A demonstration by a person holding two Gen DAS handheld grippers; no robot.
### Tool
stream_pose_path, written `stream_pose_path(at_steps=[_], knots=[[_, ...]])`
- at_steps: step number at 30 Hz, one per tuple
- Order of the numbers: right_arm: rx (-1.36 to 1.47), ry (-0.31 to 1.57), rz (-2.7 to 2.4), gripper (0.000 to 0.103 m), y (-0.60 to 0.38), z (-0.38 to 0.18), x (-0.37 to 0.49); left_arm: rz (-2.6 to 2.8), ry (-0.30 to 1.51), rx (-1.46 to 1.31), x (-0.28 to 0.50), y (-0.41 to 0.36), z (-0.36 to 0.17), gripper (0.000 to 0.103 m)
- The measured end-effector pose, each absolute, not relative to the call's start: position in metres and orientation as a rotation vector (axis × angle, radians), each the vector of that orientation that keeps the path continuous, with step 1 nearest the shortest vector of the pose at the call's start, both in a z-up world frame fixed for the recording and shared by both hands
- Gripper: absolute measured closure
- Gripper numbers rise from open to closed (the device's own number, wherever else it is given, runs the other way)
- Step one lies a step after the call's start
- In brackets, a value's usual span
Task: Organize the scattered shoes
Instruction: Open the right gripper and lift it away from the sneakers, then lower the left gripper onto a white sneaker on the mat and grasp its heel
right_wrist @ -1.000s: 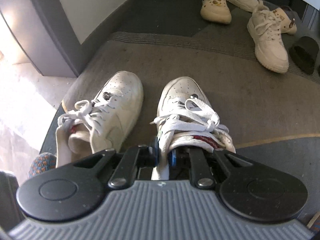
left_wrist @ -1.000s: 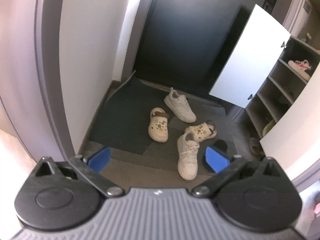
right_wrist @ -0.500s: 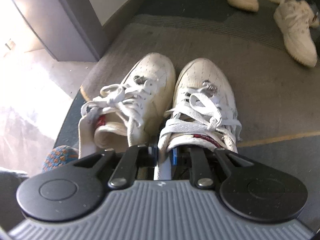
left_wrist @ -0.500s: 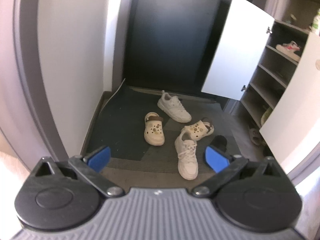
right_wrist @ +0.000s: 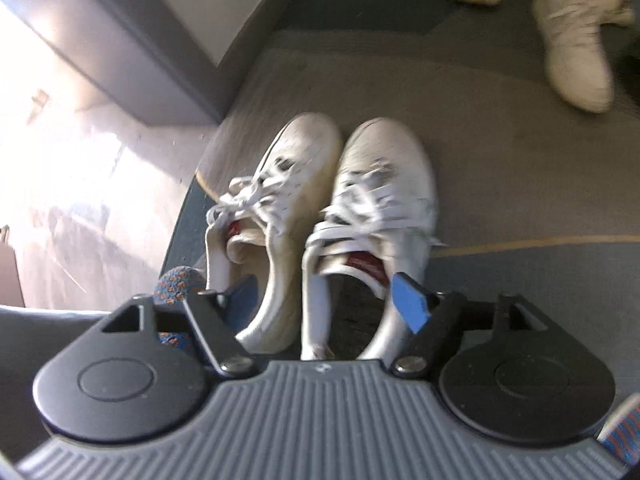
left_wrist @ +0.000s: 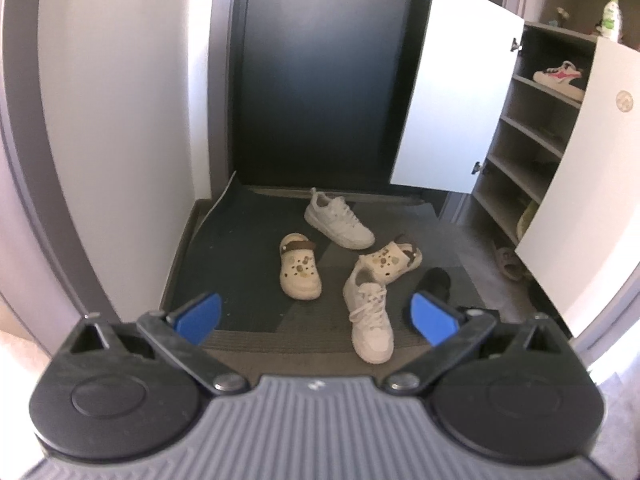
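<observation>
Sneakers (right_wrist: 320, 216), light and soft-sided, sit paired on the mat (right_wrist: 500, 168) under the right gripper (right_wrist: 324, 300), whose jaws are opening off the stiff heel collar, the best hold, while the left gripper (left_wrist: 316, 316) gapes empty.

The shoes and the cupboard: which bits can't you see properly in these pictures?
- Heels of the two white sneakers, right wrist view: hidden behind the right tongs, which are opening.
- Scattered shoes, right wrist view: blurred, some cut off by the top edge.
- Lower cupboard shelves, left wrist view: hidden by the near white door.
- Black thing on the mat, left wrist view: too dark to name.
</observation>
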State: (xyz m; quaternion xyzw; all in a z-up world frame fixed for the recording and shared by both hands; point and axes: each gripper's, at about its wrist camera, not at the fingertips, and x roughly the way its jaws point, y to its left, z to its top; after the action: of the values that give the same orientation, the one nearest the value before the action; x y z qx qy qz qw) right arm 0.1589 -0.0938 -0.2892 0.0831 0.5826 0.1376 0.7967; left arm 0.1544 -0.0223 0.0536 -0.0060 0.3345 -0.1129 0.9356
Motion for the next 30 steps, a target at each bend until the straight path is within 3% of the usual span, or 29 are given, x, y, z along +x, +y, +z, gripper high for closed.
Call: stream_pose_path(at_steps=[4, 6, 14, 22, 26, 30], knots=[[0.169, 1.171, 0.221, 0.015, -0.135, -0.228, 0.133, -0.205, 0.706, -0.014, 0.162, -0.025, 0.05, 0.0], [0.201, 1.132, 0.158, 0.0, -0.159, -0.195, 0.121, -0.194, 0.702, -0.012, 0.163, -0.024, 0.05, 0.0], [0.225, 1.044, 0.021, 0.0, -0.218, -0.094, 0.072, -0.161, 0.733, -0.003, 0.182, -0.027, 0.037, 0.0], [0.436, 0.819, -0.041, 0.0, -0.226, -0.063, 0.022, -0.246, 0.662, 0.266, 0.212, -0.084, 0.001, 0.0], [0.544, 0.735, -0.006, 0.0, -0.215, -0.063, 0.007, -0.277, 0.714, 0.228, 0.249, -0.109, -0.029, 0.0], [0.481, 0.687, -0.032, 0.0, -0.203, -0.063, -0.009, -0.287, 0.752, 0.232, 0.282, -0.132, -0.074, 0.0]])
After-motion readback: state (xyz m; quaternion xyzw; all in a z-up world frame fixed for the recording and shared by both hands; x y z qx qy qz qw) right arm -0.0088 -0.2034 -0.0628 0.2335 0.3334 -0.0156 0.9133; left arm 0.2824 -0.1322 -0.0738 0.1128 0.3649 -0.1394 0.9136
